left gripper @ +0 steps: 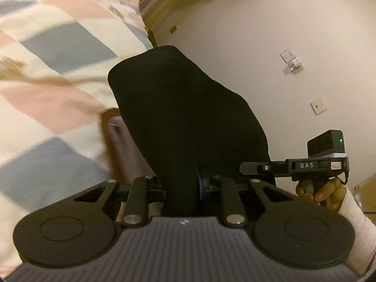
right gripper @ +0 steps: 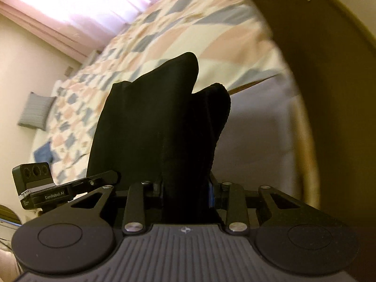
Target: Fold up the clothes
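Black cloth [left gripper: 183, 117] fills the middle of both wrist views, pinched in the left gripper [left gripper: 182, 188] and also in the right gripper [right gripper: 185, 192], each set of jaws closed tight on a bunched fold of it. Behind the cloth, a pastel patchwork quilt [left gripper: 47, 47] covers the upper left of the left view. At the lower right of that frame, a hand [left gripper: 329, 195] grips the other gripper's handle.

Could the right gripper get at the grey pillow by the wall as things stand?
Probably not yet. The right gripper is shut on the black garment, which covers the view ahead, and the grey pillow lies far across the quilted bed.
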Motion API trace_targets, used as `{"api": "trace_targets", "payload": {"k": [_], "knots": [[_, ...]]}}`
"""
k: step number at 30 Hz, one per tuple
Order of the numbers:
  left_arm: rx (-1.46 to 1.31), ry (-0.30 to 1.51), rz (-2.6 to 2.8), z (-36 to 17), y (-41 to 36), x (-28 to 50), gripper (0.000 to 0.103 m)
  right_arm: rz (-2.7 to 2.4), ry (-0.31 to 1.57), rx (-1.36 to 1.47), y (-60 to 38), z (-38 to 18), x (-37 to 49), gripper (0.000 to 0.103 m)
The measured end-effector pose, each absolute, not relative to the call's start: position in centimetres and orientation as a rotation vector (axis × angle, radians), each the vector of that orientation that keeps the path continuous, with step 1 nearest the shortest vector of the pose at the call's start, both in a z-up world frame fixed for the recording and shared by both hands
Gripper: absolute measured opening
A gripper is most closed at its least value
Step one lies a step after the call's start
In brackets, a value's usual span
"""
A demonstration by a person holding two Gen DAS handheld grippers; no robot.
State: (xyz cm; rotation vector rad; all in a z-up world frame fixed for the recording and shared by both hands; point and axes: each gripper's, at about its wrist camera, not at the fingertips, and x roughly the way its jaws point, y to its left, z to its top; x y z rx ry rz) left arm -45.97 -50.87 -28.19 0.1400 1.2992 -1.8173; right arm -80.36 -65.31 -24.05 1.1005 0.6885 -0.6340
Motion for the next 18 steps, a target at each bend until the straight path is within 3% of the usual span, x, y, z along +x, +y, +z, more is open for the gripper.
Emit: {"api": "trace_targets", "payload": {"k": [5,7,9,11,16,18], "knots": [[0.173,1.290,-1.774,-31.5,-53.9,-49.5,0.020,-0.648,0.733,1.116,-69.1,-27.4,-82.1,0.033],[0.211,1.275,-1.743,-32.5,-54.3,-49.6,0.025,-0.670,0.749,1.117,-69.8,-29.3,-82.3,0.038],[0.237,1.252,-1.730,-32.3,-54.1,-49.3,0.028,-0.710,0.733,1.153,-69.9,-31.0,-82.6,0.056],[0.268,1.211,-1.727,-31.2,-53.5,-48.8,0.031,-0.761,0.728,1.125,-69.1,-31.4,-83.0,0.067],[0.343,1.108,-1.717,-28.3,-51.8,-47.7,0.030,-0.991,0.710,0.856,-65.6,-27.7,-83.6,0.068],[0.374,0.998,-1.735,-26.4,-50.4,-48.3,0.030,-1.075,0.700,0.684,-63.0,-25.8,-83.0,0.060]]}}
